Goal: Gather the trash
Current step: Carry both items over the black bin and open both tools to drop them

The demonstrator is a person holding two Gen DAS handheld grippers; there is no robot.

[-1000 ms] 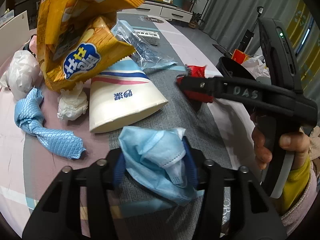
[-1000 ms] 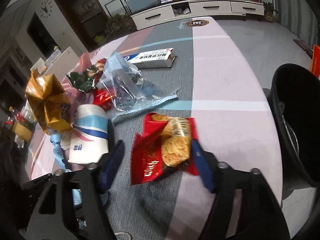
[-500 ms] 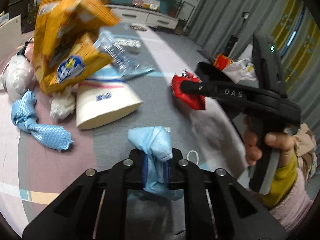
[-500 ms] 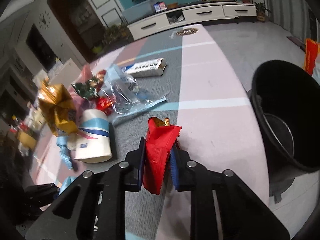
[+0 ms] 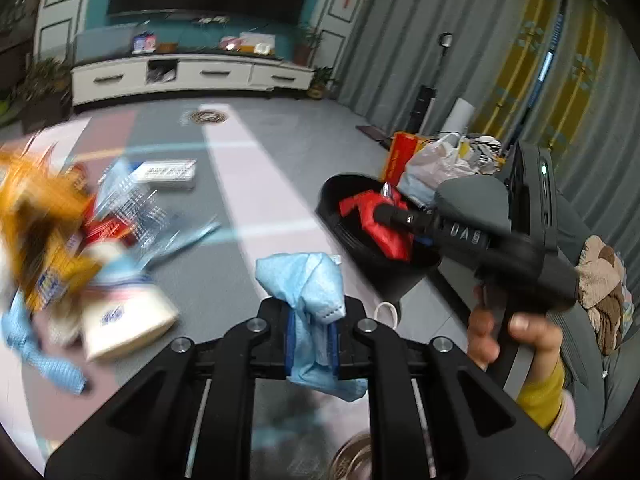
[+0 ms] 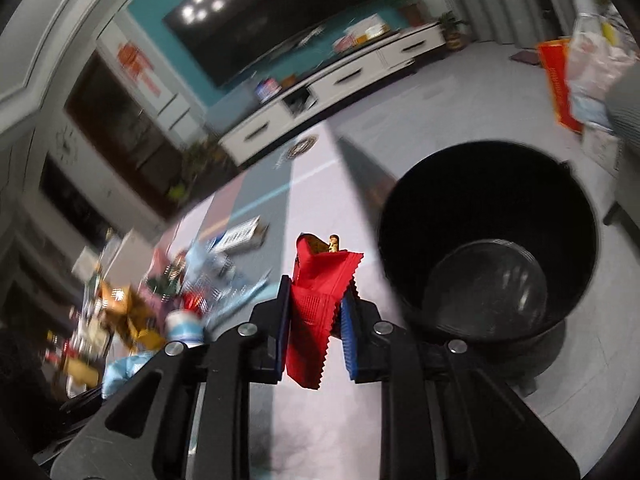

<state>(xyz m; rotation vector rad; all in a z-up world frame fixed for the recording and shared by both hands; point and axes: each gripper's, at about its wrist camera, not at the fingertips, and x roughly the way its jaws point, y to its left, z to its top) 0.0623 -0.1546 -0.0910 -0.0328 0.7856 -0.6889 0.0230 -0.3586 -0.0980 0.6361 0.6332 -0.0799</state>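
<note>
Now both fingers clamped: red wrapper [image 6: 316, 300] over bin [image 6: 488, 184], mask [image 5: 312, 280] lifted.

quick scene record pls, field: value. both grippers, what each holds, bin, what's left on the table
left gripper: shut on blue face mask, above the table
right gripper: shut on red snack wrapper, close to the bin
bin: black bin, open top, no trash visible inside
table: paper cup on its side, orange chip bag, clear plastic bag, flat box, blue cloth
image quality: left side of both views motion-blurred
</note>
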